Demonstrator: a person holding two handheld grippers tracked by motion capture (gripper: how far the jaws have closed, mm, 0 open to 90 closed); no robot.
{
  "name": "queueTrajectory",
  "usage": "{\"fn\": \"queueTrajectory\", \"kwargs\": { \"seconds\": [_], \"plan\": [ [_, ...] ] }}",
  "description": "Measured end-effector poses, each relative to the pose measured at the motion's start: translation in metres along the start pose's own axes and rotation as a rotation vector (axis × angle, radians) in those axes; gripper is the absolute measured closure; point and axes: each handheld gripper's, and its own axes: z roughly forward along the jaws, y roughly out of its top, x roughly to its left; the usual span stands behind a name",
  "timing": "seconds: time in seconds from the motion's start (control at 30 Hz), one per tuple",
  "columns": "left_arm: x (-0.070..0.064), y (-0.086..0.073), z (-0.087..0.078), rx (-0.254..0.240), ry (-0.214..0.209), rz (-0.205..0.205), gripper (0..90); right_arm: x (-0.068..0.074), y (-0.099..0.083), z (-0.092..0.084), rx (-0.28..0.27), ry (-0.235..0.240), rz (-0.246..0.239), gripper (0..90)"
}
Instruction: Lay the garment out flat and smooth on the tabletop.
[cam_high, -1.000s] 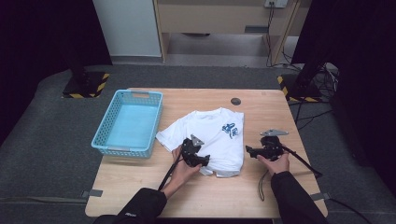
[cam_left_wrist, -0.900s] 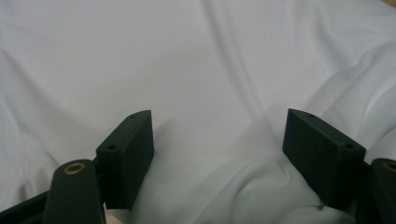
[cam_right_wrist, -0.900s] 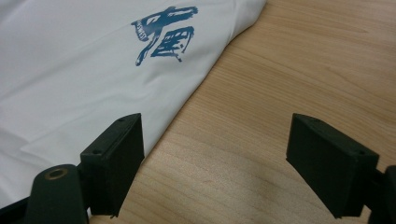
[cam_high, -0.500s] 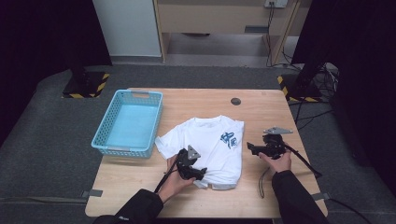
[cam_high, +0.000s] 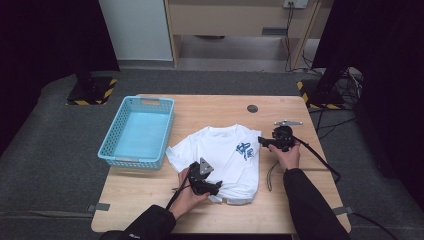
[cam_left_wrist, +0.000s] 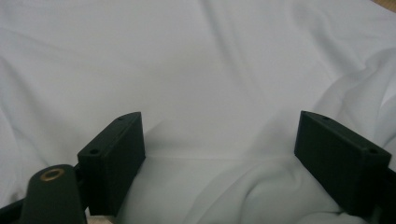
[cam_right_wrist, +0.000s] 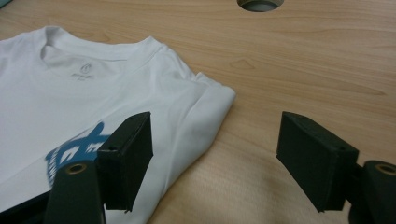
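Note:
A white T-shirt (cam_high: 225, 150) with a blue print lies flat in the middle of the wooden table (cam_high: 225, 107), collar toward the far side. My left gripper (cam_high: 218, 186) rests at the shirt's near hem. In the left gripper view it (cam_left_wrist: 219, 120) is open and its jaws have just been opening; rumpled white cloth (cam_left_wrist: 196, 60) lies between and under them, pressed by neither. My right gripper (cam_high: 260, 141) sits at the shirt's right edge. It (cam_right_wrist: 215, 120) is open though its jaws have just been closing, with the folded shoulder edge (cam_right_wrist: 205, 107) and bare wood between them.
A light blue plastic basket (cam_high: 132, 161) stands empty at the table's left. A round cable hole (cam_high: 252, 108) lies in the tabletop beyond the shirt, also visible at the top of the right gripper view (cam_right_wrist: 259, 3). Cables trail from both grippers toward the near edge.
The shirt's lower part now reaches farther toward the near edge, and my left gripper came that way with it. My right gripper moved away from me and left, up to the shirt's shoulder.

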Motion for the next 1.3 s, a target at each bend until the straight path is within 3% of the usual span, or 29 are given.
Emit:
{"fn": "queueTrajectory", "kwargs": {
  "seconds": [0.13, 0.33, 0.37, 0.4, 0.43, 0.5, 0.63, 0.9, 0.97, 1.07, 1.2, 1.3],
  "plan": [
    [-0.001, 0.002, 0.002, 0.013, 0.014, -0.015, 7.8, 0.000, 0.004, 0.025, 0.034, 0.015, -0.003, 30.5],
    [-0.001, 0.002, 0.004, 0.021, 0.029, -0.032, 4.5, -0.001, 0.004, 0.039, 0.049, 0.003, -0.013, 33.2],
    [-0.001, 0.002, 0.004, 0.021, 0.029, -0.031, 4.4, -0.001, 0.004, 0.041, 0.038, 0.000, -0.010, 35.0],
    [-0.001, 0.002, 0.004, 0.022, 0.029, -0.031, 4.4, -0.002, 0.005, 0.044, 0.019, -0.006, 0.007, 44.1],
    [-0.001, 0.002, 0.004, 0.022, 0.029, -0.031, 4.5, -0.002, 0.005, 0.044, 0.019, -0.006, 0.007, 44.1],
    [-0.001, 0.002, 0.004, 0.022, 0.029, -0.031, 4.5, 0.000, 0.003, 0.044, -0.003, -0.003, -0.019, 59.4],
    [-0.001, 0.002, 0.004, 0.022, 0.029, -0.031, 4.5, 0.002, 0.002, 0.041, 0.024, 0.027, -0.031, 81.6],
    [-0.001, 0.002, 0.004, 0.022, 0.029, -0.031, 4.5, 0.003, 0.009, 0.020, -0.017, 0.094, 0.010, 86.0],
    [-0.001, 0.002, 0.004, 0.022, 0.029, -0.031, 4.5, 0.010, 0.014, 0.014, -0.031, 0.109, -0.031, 86.1],
    [-0.001, 0.002, 0.004, 0.022, 0.029, -0.032, 4.5, 0.030, 0.020, 0.010, -0.035, 0.174, -0.068, 86.0],
    [-0.001, 0.002, 0.004, 0.022, 0.030, -0.032, 4.5, 0.062, 0.018, 0.018, 0.004, 0.233, -0.143, 85.5],
    [-0.001, 0.002, 0.004, 0.022, 0.029, -0.031, 4.5, 0.081, 0.010, 0.029, 0.045, 0.247, -0.190, 84.5]
  ]
}}
